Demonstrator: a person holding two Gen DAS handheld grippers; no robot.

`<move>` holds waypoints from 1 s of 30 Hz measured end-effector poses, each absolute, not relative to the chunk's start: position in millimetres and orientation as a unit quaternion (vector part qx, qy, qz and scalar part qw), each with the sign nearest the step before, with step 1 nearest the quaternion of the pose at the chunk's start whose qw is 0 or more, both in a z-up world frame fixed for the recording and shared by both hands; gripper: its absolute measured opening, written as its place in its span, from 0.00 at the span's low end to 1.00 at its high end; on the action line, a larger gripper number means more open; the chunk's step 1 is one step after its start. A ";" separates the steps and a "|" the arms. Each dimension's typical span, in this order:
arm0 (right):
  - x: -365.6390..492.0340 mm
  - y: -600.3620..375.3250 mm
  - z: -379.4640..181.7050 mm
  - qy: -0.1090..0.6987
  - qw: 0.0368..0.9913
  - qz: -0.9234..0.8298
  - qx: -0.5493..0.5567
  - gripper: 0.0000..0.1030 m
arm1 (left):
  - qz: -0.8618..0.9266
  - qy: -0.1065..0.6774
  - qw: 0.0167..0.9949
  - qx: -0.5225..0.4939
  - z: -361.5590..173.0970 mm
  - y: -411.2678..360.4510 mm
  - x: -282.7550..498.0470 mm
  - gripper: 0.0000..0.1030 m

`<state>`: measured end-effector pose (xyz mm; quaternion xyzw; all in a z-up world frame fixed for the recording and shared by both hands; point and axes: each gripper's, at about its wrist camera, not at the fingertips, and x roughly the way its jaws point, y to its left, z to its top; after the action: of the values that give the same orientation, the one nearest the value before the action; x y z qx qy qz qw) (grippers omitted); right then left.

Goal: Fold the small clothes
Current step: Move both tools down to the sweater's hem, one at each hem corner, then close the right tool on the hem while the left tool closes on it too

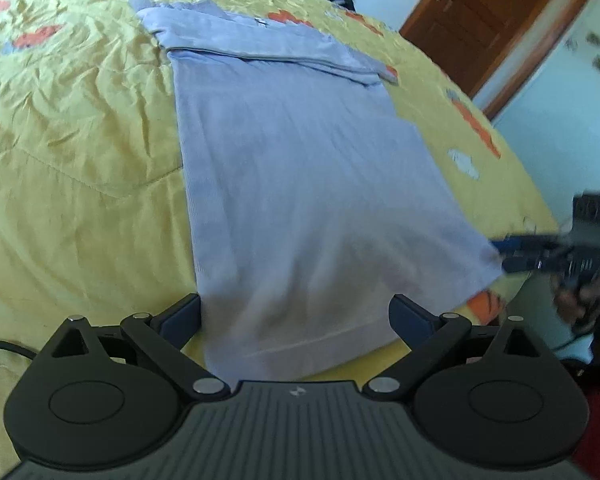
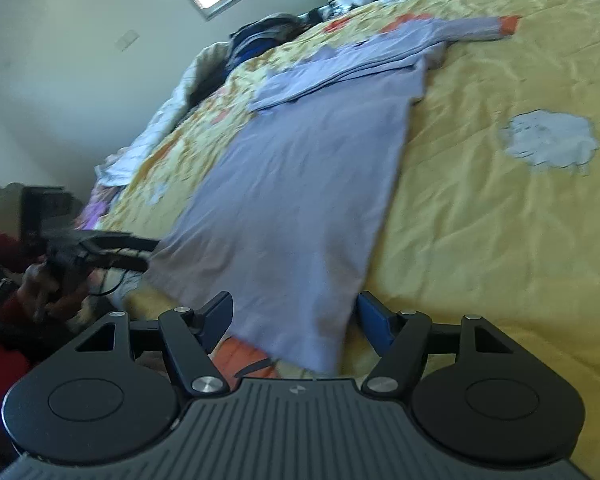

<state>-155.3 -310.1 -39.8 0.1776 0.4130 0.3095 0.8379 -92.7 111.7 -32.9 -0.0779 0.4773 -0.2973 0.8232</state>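
Observation:
A light lavender long-sleeved top [image 1: 300, 168] lies flat on a yellow quilt [image 1: 80, 140], its sleeves folded across the far end, one with an orange cuff [image 2: 508, 26]. My left gripper [image 1: 296, 316] is open, its jaws straddling the near left hem corner. My right gripper [image 2: 296, 312] is open, its jaws straddling the near right hem corner. The top also shows in the right wrist view [image 2: 300, 184]. Each gripper shows in the other's view, the right one [image 1: 516, 256] and the left one [image 2: 136, 256], both at the hem's corners.
The quilt [image 2: 500, 220] has orange and grey printed patches. A pile of dark clothes and bags [image 2: 260, 36] sits at the bed's far end. A brown door [image 1: 480, 20] stands beyond the bed. A bed edge with white sheet [image 2: 140, 152] drops off at left.

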 end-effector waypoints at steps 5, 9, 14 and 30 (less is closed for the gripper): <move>-153.2 -310.6 -42.2 0.415 0.832 0.313 0.193 0.61 | -0.294 0.473 0.822 -0.120 -33.7 115.2 -88.4 0.97; -154.8 -303.9 -42.8 0.417 0.829 0.322 0.192 0.59 | -0.296 0.471 0.825 -0.099 -33.1 105.1 -91.0 0.97; -157.0 -294.7 -39.3 0.421 0.837 0.305 0.169 0.36 | -0.299 0.464 0.831 -0.065 -33.2 93.6 -97.2 0.96; -162.7 -262.0 -37.8 0.417 0.852 0.295 0.113 0.32 | -0.274 0.448 0.851 0.020 -30.0 94.7 -110.9 0.53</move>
<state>-162.7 -262.0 -37.8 0.1132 0.4168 0.2945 0.8525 -110.9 94.7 -30.0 0.0201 0.4476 -0.2737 0.8511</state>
